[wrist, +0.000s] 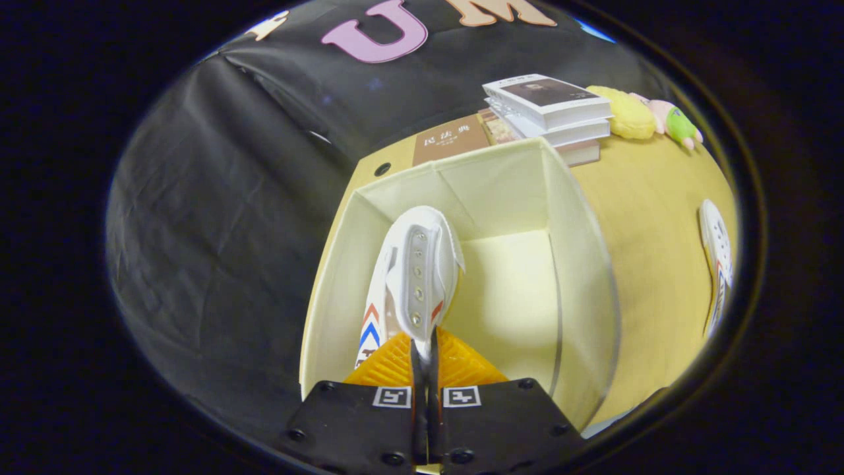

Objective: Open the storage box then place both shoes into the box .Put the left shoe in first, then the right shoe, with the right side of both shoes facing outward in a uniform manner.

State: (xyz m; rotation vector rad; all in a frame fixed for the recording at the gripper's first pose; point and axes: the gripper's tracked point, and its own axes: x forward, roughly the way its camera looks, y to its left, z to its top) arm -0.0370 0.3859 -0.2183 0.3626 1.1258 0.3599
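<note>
The open storage box [580, 264] stands on the wooden table [653, 277], its mouth just beyond the gripper [424, 353]. A white shoe [415, 277] hangs inside along the left wall, long axis running away from the fingers, which pinch its edge. The other shoe [717, 264] lies well apart, to the right.

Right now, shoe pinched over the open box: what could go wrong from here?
1. The gripper pinches only a thin edge of the white shoe, which hangs into the storage box near one wall; it may slip or twist and land facing the wrong way.
2. The second shoe lies far off on the table, near its edge; a careless reach might nudge it off.
</note>
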